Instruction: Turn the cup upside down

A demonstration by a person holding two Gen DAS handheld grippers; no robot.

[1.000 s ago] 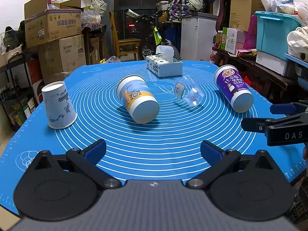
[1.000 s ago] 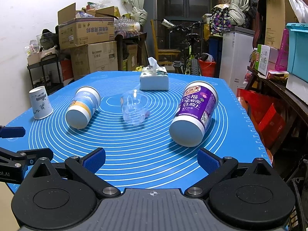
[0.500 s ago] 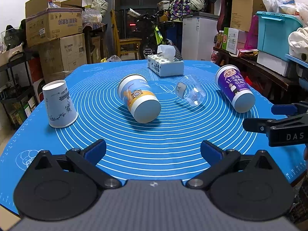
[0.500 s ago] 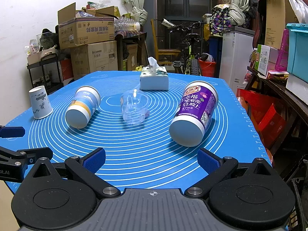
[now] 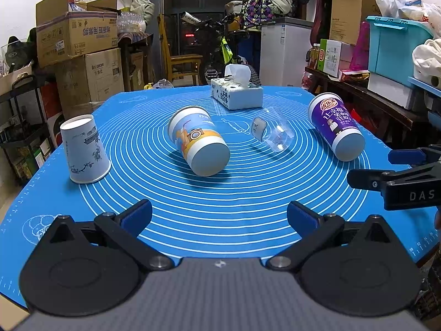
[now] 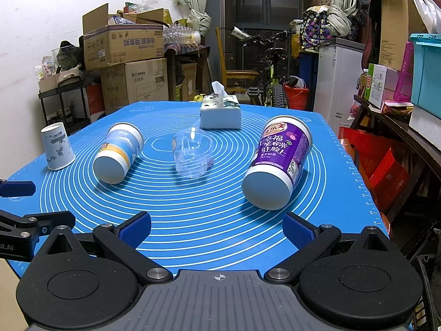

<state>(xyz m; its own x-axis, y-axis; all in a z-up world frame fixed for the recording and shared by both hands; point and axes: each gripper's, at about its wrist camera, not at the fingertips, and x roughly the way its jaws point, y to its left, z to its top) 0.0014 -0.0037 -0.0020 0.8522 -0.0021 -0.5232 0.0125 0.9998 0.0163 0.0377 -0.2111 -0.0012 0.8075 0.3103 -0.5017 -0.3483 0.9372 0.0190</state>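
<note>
While both tools hover low over the near edge of the blue mat (image 5: 220,209), neither holds anything: the left gripper (image 5: 219,218) has its 2 blue-padded fingers spread wide apart, and the right gripper (image 6: 217,231) has its 2 spread just as wide.

4 cups sit on the mat, all well beyond the fingertips. 1 white paper cup (image 5: 82,150) with a blue print stands rim-down, ahead of and outside the left gripper's left finger. The other 3 lie on their sides. The blue and orange cup (image 5: 199,141) lies straight ahead of the left gripper's open gap, its white base toward the camera. The clear plastic cup (image 6: 191,155) lies ahead of the right gripper's gap, toward its left finger. The purple cup (image 6: 278,162) lies ahead of the right gripper's right finger, its white base nearest.

1 tissue box (image 6: 220,111) stands farthest away, behind the clear cup.

From the left wrist view, the right gripper's fingers (image 5: 405,155) reach in from the right edge, below the purple cup.
</note>
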